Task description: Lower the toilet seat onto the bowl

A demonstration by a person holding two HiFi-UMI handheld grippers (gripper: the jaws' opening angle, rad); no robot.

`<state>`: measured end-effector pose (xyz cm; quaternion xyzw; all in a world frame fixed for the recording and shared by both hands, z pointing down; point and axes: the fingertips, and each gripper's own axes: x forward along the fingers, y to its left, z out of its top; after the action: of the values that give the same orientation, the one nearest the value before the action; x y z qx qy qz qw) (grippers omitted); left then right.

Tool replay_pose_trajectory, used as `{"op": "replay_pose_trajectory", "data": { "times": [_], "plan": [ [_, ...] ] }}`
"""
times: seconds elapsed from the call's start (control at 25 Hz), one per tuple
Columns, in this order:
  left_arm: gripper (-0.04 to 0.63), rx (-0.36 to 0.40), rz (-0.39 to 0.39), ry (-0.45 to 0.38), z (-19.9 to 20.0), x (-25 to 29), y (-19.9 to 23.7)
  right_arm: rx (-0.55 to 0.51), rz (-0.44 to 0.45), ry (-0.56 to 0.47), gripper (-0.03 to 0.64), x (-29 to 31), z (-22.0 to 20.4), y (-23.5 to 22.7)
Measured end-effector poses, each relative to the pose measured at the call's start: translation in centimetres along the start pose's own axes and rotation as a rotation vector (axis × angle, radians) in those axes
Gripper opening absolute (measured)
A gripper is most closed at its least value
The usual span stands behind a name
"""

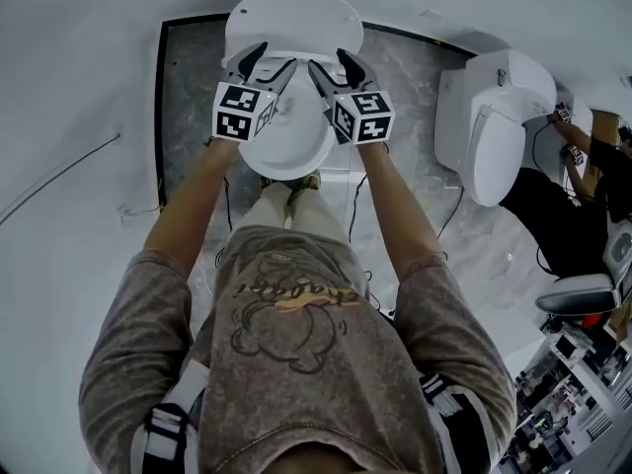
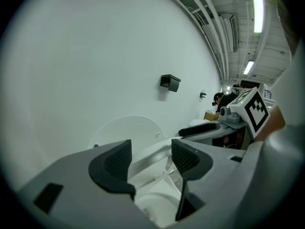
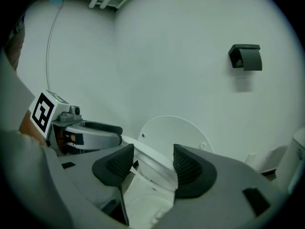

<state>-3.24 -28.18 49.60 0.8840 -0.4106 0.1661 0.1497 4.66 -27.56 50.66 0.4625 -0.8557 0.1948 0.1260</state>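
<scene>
The round white lid (image 1: 293,18) stands up against the wall. Below it is the white bowl (image 1: 291,136). The white seat (image 1: 296,55) is tilted partway over the bowl, with its front rim between my two grippers. My left gripper (image 1: 269,62) is at the rim's left and my right gripper (image 1: 331,64) at its right. In the left gripper view the seat rim (image 2: 157,150) runs across the gap of the open left gripper (image 2: 150,157). The right gripper view shows the seat rim (image 3: 145,156) across the open right gripper (image 3: 153,163). I cannot tell whether the pads touch it.
A second white toilet (image 1: 494,126) stands to the right, with another person (image 1: 583,156) beyond it. Grey marble floor (image 1: 193,97) surrounds the bowl. A black holder (image 3: 246,56) hangs on the white wall above the lid. My own legs stand close in front of the bowl.
</scene>
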Motion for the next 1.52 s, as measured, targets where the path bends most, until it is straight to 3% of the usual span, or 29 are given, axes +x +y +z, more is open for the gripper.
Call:
{"op": "replay_pose_trajectory", "data": {
  "times": [0.28,0.76,1.12,1.52],
  "plan": [
    [0.25,-0.002,0.055,0.02,-4.2,-3.6,-3.4,-0.03,0.044,0.037,0.258,-3.9,-4.5,3.1],
    [0.25,0.038,0.071,0.091,-13.2,-8.7,-7.5,-0.051,0.085,0.107,0.261,-7.6,-13.1,8.1],
    [0.25,-0.017,0.053,0.195,-20.5,-11.0,-9.9,-0.078,0.087,0.217,0.264,-9.6,-20.5,10.8],
    [0.25,-0.12,0.017,0.348,-33.6,-11.5,-12.9,0.084,0.079,0.341,0.264,-10.1,-33.0,12.7]
  ]
}}
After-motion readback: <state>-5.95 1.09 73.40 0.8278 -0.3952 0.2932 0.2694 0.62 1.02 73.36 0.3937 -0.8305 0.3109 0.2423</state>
